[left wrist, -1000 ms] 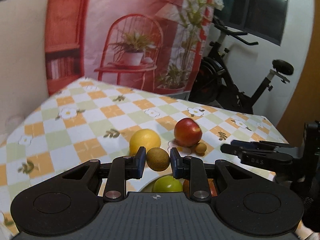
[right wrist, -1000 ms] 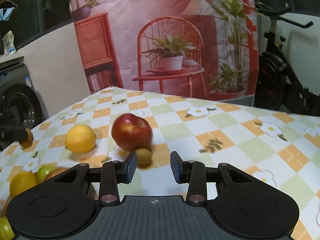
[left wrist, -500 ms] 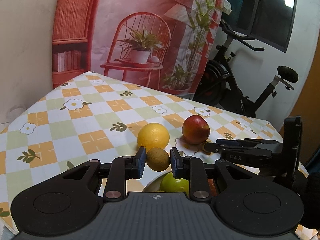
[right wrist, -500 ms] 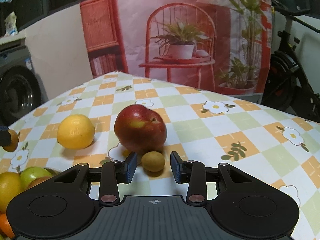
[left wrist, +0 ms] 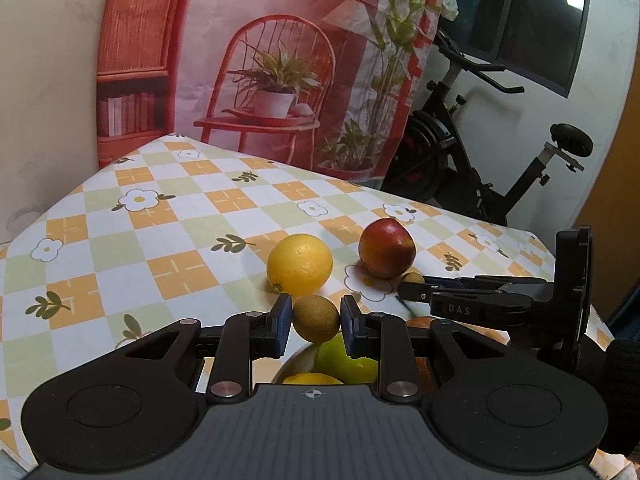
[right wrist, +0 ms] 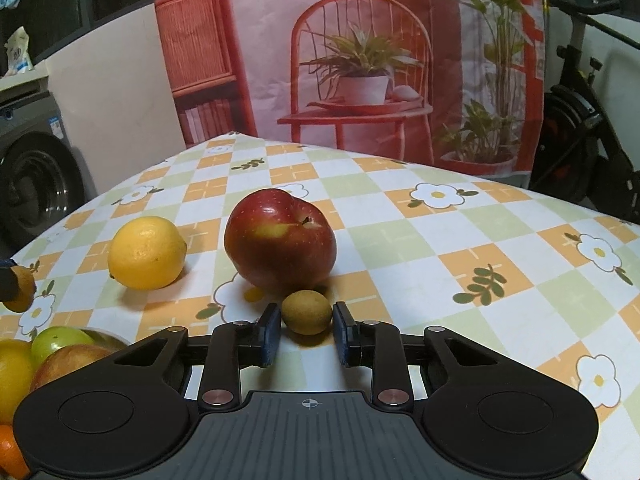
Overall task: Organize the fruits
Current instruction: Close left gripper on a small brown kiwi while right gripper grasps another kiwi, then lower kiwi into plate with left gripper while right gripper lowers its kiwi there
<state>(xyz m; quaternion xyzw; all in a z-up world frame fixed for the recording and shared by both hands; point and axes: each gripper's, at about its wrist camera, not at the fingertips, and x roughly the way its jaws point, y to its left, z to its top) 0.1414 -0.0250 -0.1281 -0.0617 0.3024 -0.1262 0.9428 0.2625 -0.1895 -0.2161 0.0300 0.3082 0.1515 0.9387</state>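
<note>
My left gripper (left wrist: 316, 318) is shut on a small brown fruit (left wrist: 316, 322), held in the air over a bowl (left wrist: 292, 362) of fruit. On the checked tablecloth beyond lie a yellow lemon (left wrist: 300, 264) and a red apple (left wrist: 386, 248). My right gripper (right wrist: 306, 322) sits low on the table just in front of the apple (right wrist: 280, 246). Its jaws are closing on a second small brown fruit (right wrist: 307, 312), with the pads against its sides. The left wrist view shows the right gripper (left wrist: 404, 290) side-on at that fruit (left wrist: 413, 278). The lemon (right wrist: 146, 252) lies left of the apple.
The bowl (right wrist: 106, 336) at the lower left holds a green fruit (right wrist: 60, 340), an orange and several others. Checked cloth (right wrist: 460, 240) stretches bare to the right and far side. A printed backdrop and an exercise bike (left wrist: 480, 152) stand behind the table.
My right gripper came forward and down to the small brown fruit by the apple, and its jaws narrowed onto it. The left gripper kept its hold on its fruit.
</note>
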